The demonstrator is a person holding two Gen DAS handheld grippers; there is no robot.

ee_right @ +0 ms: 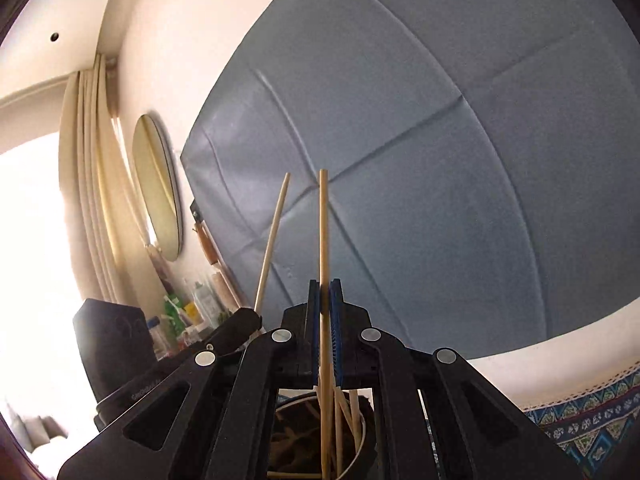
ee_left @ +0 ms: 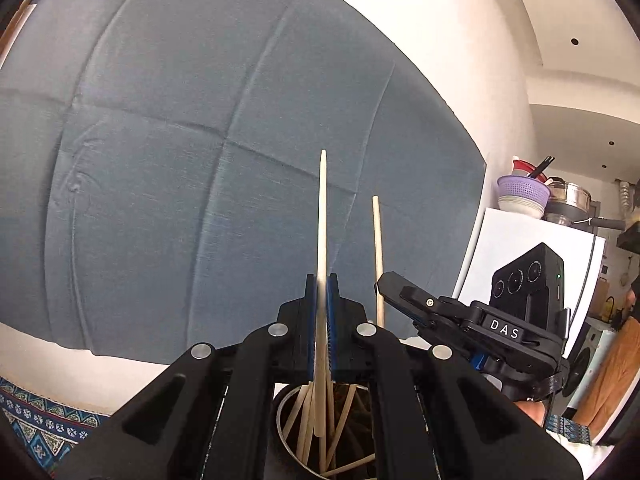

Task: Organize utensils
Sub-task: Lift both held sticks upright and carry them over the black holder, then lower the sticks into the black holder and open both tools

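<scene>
Left gripper (ee_left: 321,280) pinching chopstick (ee_left: 322,216), "DAS" label (ee_left: 505,329)

Lower rim and base of the metal cup (ee_left: 285,436) cut off by the bottom edge, sides hidden behind black linkages. Lower ends of the loose chopsticks (ee_left: 306,416) lost inside it. Bottles (ee_right: 188,312) at left centre of the right wrist view too small to identify. Lower left there blown out white.

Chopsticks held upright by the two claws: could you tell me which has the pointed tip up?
The left claw's chopstick; the right claw's chopstick ends blunt.
</scene>
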